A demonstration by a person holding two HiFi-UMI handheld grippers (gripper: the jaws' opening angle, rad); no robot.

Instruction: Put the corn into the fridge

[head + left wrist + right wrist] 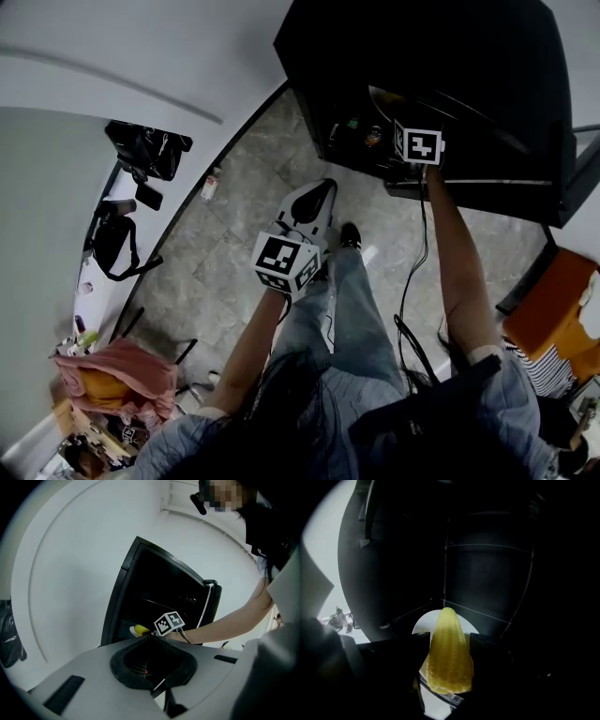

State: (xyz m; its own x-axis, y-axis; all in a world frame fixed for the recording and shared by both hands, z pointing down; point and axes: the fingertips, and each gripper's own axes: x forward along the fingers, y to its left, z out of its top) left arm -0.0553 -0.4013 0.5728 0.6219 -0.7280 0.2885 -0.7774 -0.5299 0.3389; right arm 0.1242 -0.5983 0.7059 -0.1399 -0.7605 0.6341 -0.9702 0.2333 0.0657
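Yellow corn (447,653), black fridge (450,84), white wall (70,573)

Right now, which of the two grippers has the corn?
The right gripper: its jaws are clamped on the yellow corn and it reaches into the black fridge. The left gripper holds nothing and hangs outside the fridge.

The head view looks steeply down from above the person onto the floor (234,253) and the fridge (422,56) ahead. The left gripper view faces that same fridge from farther back. The right gripper view looks into its dark interior from close up.
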